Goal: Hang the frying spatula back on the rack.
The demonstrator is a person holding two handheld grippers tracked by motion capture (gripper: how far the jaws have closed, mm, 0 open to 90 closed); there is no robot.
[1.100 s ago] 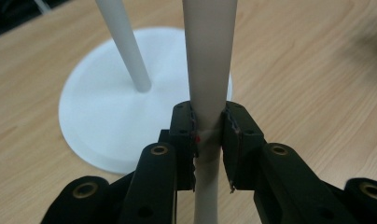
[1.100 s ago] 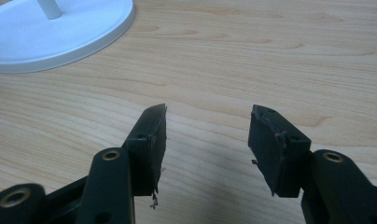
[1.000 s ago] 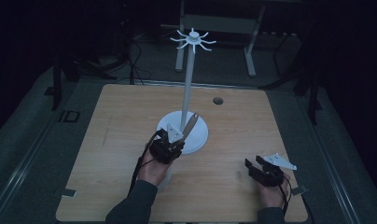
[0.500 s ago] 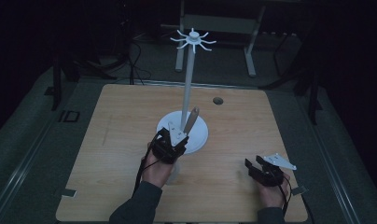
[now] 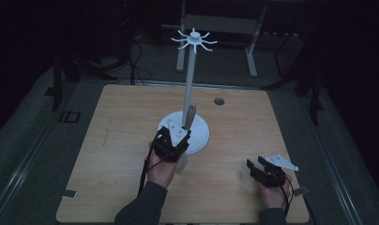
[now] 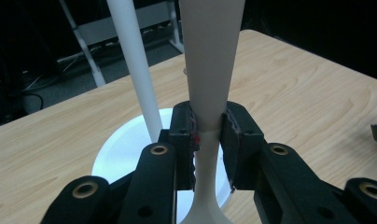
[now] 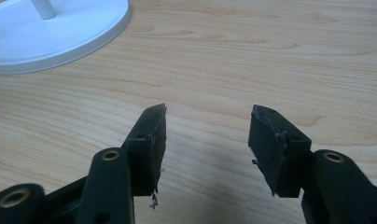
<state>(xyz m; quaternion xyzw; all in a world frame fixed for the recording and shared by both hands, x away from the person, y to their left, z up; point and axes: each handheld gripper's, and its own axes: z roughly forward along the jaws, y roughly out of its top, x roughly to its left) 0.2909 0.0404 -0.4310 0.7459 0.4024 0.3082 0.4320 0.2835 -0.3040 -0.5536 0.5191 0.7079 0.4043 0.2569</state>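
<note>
The wooden table (image 5: 108, 154) carries a white stand (image 5: 200, 136) — a round base plate just past the table's middle, from which a slim pole rises to a crown of short radiating hooks. Against the near edge of that base plate sits the left gripper (image 6: 209, 140), its jaws clenched on a pale, tapered utensil handle (image 6: 213, 60); in the left gripper view the handle widens upward beside the pole and narrows to a thin neck below the jaws. In the high view the handle tip leans against the pole just above the base. Near and to the right of the base plate, well apart from it, the right gripper (image 7: 206, 140) hovers low over bare wood — jaws spread wide, grasping nothing
</note>
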